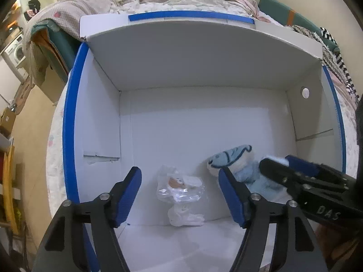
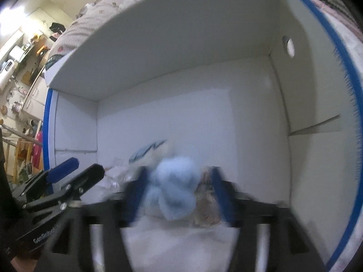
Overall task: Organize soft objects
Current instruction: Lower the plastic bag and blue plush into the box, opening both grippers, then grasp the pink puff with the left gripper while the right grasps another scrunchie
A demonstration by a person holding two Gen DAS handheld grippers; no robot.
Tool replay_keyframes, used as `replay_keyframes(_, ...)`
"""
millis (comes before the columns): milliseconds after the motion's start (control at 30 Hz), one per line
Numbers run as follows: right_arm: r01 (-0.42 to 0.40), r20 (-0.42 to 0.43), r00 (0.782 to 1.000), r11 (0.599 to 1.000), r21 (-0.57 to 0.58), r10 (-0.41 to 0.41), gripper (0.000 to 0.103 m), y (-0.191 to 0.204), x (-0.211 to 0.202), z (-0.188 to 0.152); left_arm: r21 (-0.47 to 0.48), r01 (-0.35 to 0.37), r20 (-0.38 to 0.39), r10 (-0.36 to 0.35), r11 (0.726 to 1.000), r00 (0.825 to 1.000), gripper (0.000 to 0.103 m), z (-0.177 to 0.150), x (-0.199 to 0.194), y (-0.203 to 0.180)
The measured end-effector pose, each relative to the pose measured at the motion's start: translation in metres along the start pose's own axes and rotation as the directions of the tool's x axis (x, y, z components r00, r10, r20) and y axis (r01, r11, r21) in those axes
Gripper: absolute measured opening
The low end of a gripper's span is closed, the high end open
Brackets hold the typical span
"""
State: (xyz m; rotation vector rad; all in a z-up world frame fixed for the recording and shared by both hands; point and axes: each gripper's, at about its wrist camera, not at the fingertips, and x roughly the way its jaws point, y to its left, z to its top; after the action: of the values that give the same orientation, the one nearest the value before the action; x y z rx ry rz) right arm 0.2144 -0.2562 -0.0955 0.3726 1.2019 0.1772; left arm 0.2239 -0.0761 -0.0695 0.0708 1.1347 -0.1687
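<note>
Right wrist view: our right gripper (image 2: 177,195) grasps the blue plush (image 2: 175,192) inside the white box (image 2: 158,104).
Bagged toy (image 1: 179,195) lies straight ahead between our released left gripper's (image 1: 180,195) fingers, near the box's front edge.

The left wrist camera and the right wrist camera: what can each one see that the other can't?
Only the left wrist view clearly shows the clear plastic bag with a small white toy and the plush's whale-like face. Only the right wrist view shows the right gripper with its blue pads around the fluffy light-blue plush toy, too blurred to confirm a grip. Both show the white box with blue-taped edges and the open left gripper.
</note>
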Motion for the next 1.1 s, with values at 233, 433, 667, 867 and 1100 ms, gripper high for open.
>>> replay_keyframes(233,0.01,0.059,0.998,1.0,0.006,-0.01,0.085,-0.002,-0.009,0.005,-0.027,-0.005,0.014,0.005,1.0,1.0,0.074,0.005,-0.003,0.004)
replay_keyframes(433,-0.011,0.055,0.998,1.0,0.018,0.01,0.085,-0.007,-0.009,0.007,-0.033,-0.01,0.024,0.01,0.999,1.0,0.074,0.005,-0.007,0.004)
replay_keyframes(667,-0.019,0.076,0.997,0.999,0.03,0.017,0.085,-0.01,-0.021,0.004,-0.055,-0.002,0.065,0.005,0.998,0.998,0.074,0.004,-0.024,0.003)
replay_keyframes(867,-0.021,0.111,0.994,0.999,0.035,0.016,0.085,-0.014,-0.04,-0.007,-0.041,-0.024,0.108,0.028,0.999,0.994,0.074,-0.01,-0.043,0.002)
replay_keyframes(1100,-0.035,0.135,0.99,0.999,0.03,0.031,0.085,-0.017,-0.069,-0.024,-0.077,-0.006,0.147,0.017,0.997,0.989,0.074,-0.037,-0.076,0.018)
